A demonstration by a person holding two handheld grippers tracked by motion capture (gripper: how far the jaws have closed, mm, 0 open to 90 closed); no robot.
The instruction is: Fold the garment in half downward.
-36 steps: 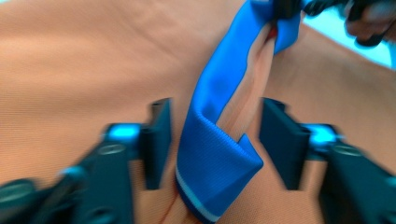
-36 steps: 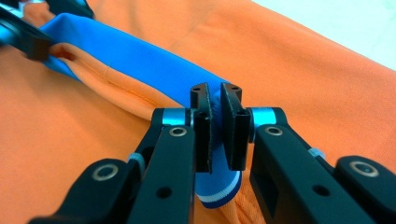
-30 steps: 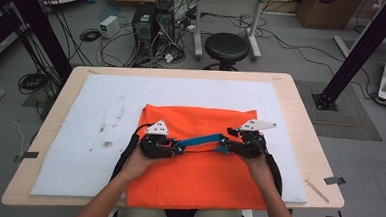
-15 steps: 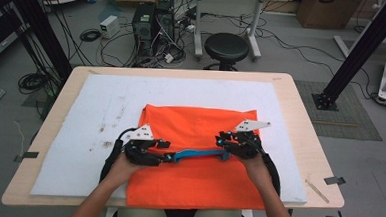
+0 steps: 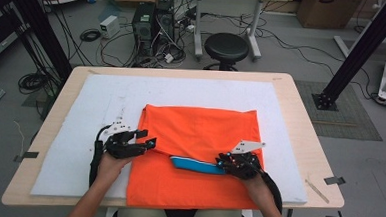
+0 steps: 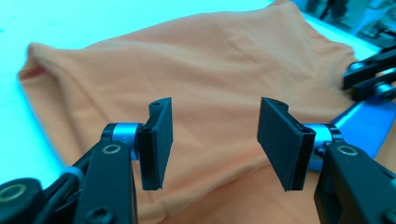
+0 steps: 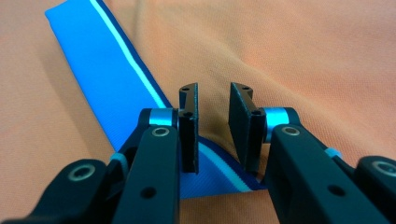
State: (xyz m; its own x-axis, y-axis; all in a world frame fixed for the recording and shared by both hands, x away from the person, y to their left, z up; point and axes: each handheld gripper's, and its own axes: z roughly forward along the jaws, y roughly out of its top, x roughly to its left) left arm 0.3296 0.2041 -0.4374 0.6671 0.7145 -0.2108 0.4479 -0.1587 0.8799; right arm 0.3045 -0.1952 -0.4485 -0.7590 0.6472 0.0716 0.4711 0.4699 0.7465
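On the white mat (image 5: 79, 147) covering the table (image 5: 299, 144), I see the orange shirt (image 5: 200, 129) lying flat near the front edge, its blue collar band (image 5: 195, 163) showing at a fold between my two grippers. My left gripper (image 5: 147, 139) sits at the shirt's left edge; its jaws have just been opening and now stand spread with nothing between them, orange cloth lying beyond. My right gripper (image 5: 221, 163) is at the band's right end, jaws recently closed to a narrow gap straddling orange cloth beside the band (image 7: 116, 79), though I cannot confirm the pads (image 7: 189, 126) actually pinch it.
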